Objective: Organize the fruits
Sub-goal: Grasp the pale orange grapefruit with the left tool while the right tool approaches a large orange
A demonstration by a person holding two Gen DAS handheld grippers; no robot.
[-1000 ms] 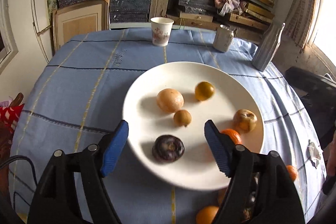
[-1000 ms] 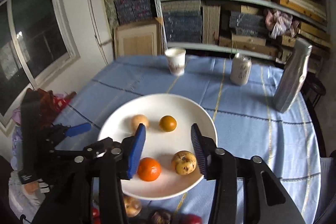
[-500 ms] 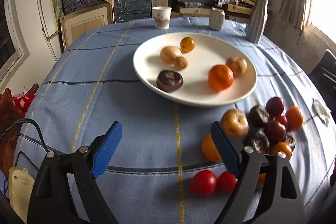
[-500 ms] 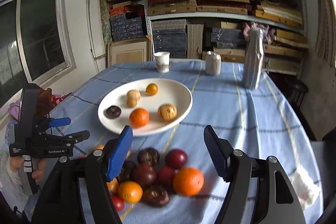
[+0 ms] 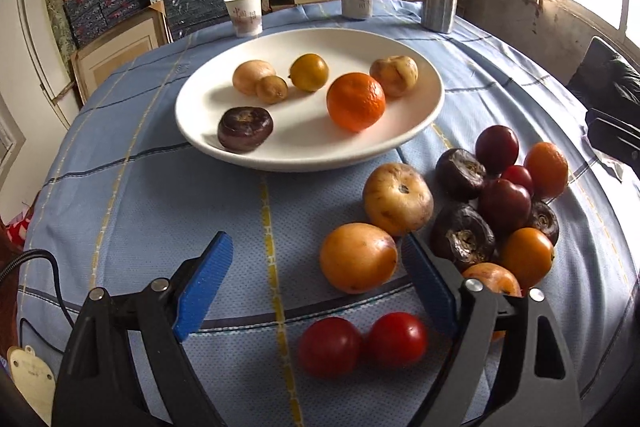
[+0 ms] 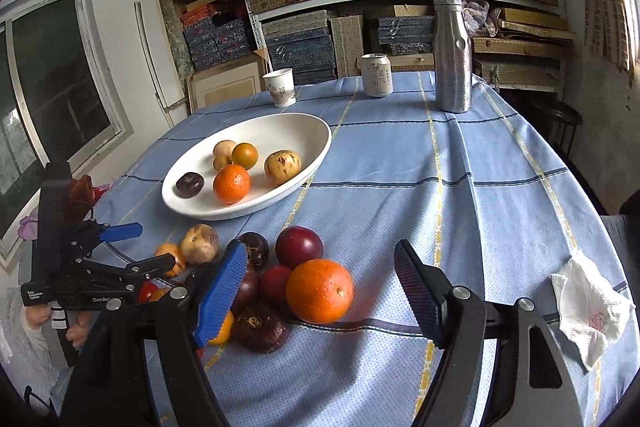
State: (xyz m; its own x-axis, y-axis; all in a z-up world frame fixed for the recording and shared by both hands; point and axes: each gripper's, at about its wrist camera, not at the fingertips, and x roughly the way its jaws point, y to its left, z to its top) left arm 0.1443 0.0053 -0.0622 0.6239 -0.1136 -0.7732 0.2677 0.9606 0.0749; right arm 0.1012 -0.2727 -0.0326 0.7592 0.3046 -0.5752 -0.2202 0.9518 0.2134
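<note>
A white plate (image 5: 304,147) (image 6: 288,131) holds an orange (image 5: 356,101), a dark purple fruit (image 5: 245,129) and several yellowish fruits. A pile of loose fruit (image 5: 500,203) lies on the blue cloth in front of it. My left gripper (image 5: 316,245) (image 6: 154,245) is open over the cloth. A yellow-orange fruit (image 5: 358,258) lies just ahead of its right finger and two red tomatoes (image 5: 330,346) lie between its arms, untouched. My right gripper (image 6: 320,247) hangs over the pile with its jaws opening. A large orange (image 6: 320,291) lies between its pads, apart from both.
A paper cup (image 6: 280,87), a drinks can (image 6: 376,75) and a metal bottle (image 6: 452,55) stand at the table's far edge. A crumpled tissue (image 6: 588,311) lies at the near right. Packed shelves rise behind the table, and a hand (image 6: 40,319) holds the left gripper.
Both grippers drew back from over the plate to the near fruit pile and sank lower. The right jaws spread much wider, the left slightly.
</note>
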